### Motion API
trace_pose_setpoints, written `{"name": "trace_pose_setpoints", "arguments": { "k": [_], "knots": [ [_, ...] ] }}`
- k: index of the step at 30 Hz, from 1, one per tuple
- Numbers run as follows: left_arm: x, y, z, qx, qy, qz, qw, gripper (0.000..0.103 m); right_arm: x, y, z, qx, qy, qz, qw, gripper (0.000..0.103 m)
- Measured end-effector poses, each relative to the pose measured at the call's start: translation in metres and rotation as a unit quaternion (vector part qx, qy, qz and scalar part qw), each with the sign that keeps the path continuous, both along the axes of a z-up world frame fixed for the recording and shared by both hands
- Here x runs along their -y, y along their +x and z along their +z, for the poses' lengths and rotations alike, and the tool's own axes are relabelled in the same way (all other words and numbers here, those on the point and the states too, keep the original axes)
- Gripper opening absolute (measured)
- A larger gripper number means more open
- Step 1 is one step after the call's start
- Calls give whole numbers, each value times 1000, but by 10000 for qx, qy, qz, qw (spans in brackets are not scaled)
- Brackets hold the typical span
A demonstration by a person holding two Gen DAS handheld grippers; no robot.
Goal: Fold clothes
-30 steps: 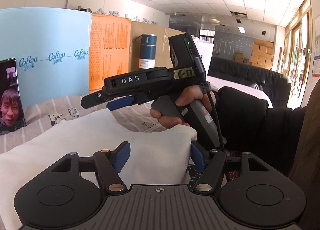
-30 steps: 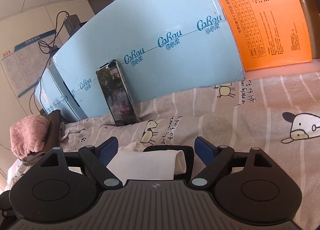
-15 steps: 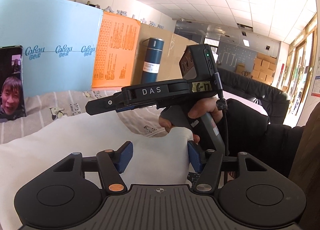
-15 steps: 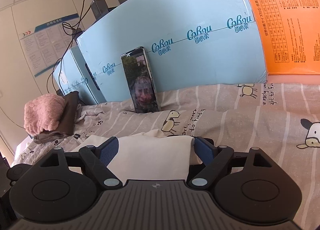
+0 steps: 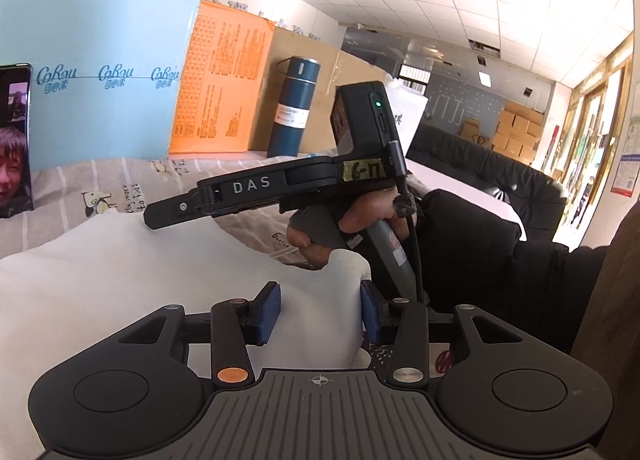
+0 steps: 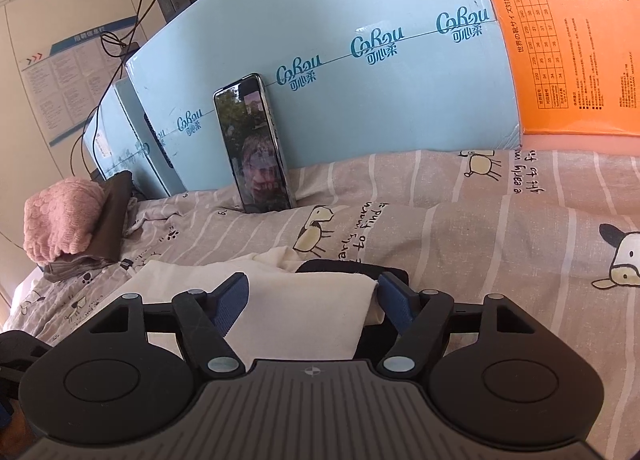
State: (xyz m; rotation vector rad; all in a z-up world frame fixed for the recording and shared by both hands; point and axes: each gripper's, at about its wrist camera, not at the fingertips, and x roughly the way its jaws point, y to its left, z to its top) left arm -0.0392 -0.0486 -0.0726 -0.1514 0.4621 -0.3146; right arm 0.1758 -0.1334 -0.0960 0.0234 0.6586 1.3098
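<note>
A white garment (image 5: 120,280) lies on the grey striped cartoon bedsheet (image 5: 120,180). My left gripper (image 5: 320,310) is open, its blue pads (image 5: 269,312) either side of a raised white fold. In the left wrist view the right gripper's black body marked DAS (image 5: 256,190) reaches over the garment's far edge. In the right wrist view my right gripper (image 6: 314,298) is open, its blue pads (image 6: 230,298) astride a white fold (image 6: 296,316), with a black collar part (image 6: 352,266) just beyond.
A phone (image 6: 254,148) leans on a light blue box (image 6: 360,72); an orange sheet (image 6: 568,32) stands to the right. A dark blue flask (image 5: 294,106) stands at the back. A pink knit item (image 6: 60,220) lies far left. A black sofa (image 5: 500,180) sits beyond the bed.
The right gripper has tilted lower and levelled over the garment's far edge, and its view has swung left. The white fold now fills more of the space between both pairs of pads.
</note>
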Motion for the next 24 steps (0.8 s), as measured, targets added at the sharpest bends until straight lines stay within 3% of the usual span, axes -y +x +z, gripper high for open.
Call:
{"name": "trace_pose_setpoints", "arguments": {
  "k": [5, 10, 13, 14, 16, 18, 19, 24],
  "knots": [
    [16, -3, 1, 51, 465, -80, 9989, 42, -3, -1, -2, 52, -60, 54, 10000, 71],
    [31, -8, 5, 101, 772, -170, 9968, 65, -6, 5, -5, -110, -115, 116, 9998, 74],
    [41, -7, 4, 95, 1034, -81, 9946, 65, -6, 3, -4, -49, -135, 123, 9998, 72],
    [43, -7, 4, 98, 1078, -50, 9941, 63, -6, -1, -2, 47, -154, 130, 9998, 64],
    [44, -7, 6, 115, 1197, 150, 9926, 31, -5, -7, 1, 251, -188, 156, 9994, 47],
    [34, -9, 12, 128, 963, 284, 9949, 11, -4, -14, 6, 488, -212, 210, 9984, 29],
    [29, -13, 16, 191, 837, 368, 9956, 6, -4, -18, 9, 589, -218, 225, 9978, 27],
    [6, -38, 35, 554, 445, 852, 9938, 4, 1, -28, 30, 707, 24, 116, 9974, 17]
  ]
}}
